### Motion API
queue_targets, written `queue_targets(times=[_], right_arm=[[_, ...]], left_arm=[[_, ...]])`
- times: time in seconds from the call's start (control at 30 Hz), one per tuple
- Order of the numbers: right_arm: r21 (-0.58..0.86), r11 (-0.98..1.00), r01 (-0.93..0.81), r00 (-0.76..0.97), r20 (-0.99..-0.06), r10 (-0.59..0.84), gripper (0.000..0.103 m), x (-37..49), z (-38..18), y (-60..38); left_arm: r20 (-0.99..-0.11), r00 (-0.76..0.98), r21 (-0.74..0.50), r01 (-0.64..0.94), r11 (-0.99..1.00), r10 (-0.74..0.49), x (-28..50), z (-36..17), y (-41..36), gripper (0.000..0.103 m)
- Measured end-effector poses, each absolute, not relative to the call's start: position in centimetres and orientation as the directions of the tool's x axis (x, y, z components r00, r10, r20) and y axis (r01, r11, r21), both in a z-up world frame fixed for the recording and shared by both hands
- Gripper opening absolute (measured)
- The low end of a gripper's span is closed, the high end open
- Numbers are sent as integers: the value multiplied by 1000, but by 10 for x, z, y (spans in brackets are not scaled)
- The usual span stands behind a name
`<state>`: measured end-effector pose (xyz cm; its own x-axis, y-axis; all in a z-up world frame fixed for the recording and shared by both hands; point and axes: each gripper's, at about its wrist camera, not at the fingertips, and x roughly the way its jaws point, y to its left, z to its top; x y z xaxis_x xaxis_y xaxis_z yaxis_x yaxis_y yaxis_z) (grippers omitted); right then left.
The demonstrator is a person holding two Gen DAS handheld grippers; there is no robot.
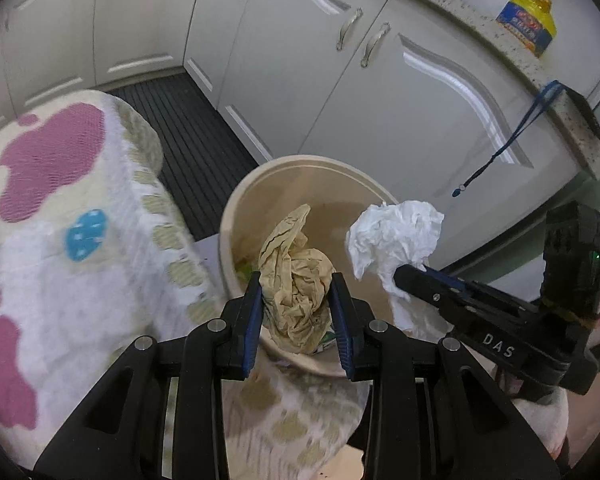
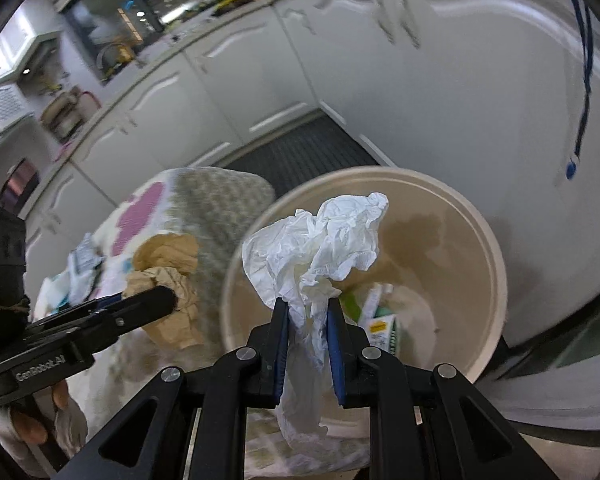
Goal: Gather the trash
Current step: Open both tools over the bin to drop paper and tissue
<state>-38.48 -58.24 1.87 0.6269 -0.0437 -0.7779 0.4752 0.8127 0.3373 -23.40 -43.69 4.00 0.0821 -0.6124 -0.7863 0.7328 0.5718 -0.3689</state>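
While both wads hang over the bin's near rim, the scene reads as follows.
Left hand-held gripper [image 1: 296, 312]: narrowly parted, its blue pads pressing both sides of a crumpled brown paper wad [image 1: 296, 296]; the wad bulges up above the fingertips.
Right hand-held gripper [image 2: 308, 320]: closed almost fully, pinching a crumpled white tissue [image 2: 320, 240] at its neck; the tissue fans out above the pads and a tail hangs below them.
Hand: fingers [image 2: 60, 396] show at the lower left of the right wrist view, under the left tool's handle.
Patterned cloth [image 1: 60, 208]: white with pink and blue patches, draped over a surface to the left of the bin and just beside it; a few small wrappers [image 2: 80, 268] lie on it.
Trash bin [image 1: 236, 216]: round, beige, open-topped, just beyond both tools; small cartons [image 2: 384, 320] lie at its bottom.
Floor mat [image 1: 196, 136]: dark, ribbed, beyond the bin.
Cabinets [image 1: 380, 92]: white doors on the far side.
Yellow bottle [image 1: 528, 24]: on the far surface, upper right.
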Motion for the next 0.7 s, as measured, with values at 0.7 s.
queue_targets(times=[0.7], right_arm=[[321,774,546,595,-799,-89,48,-388,4,-597]], left_arm=[[-801,91,-348,733,584,-592,-232,25,-452,53]])
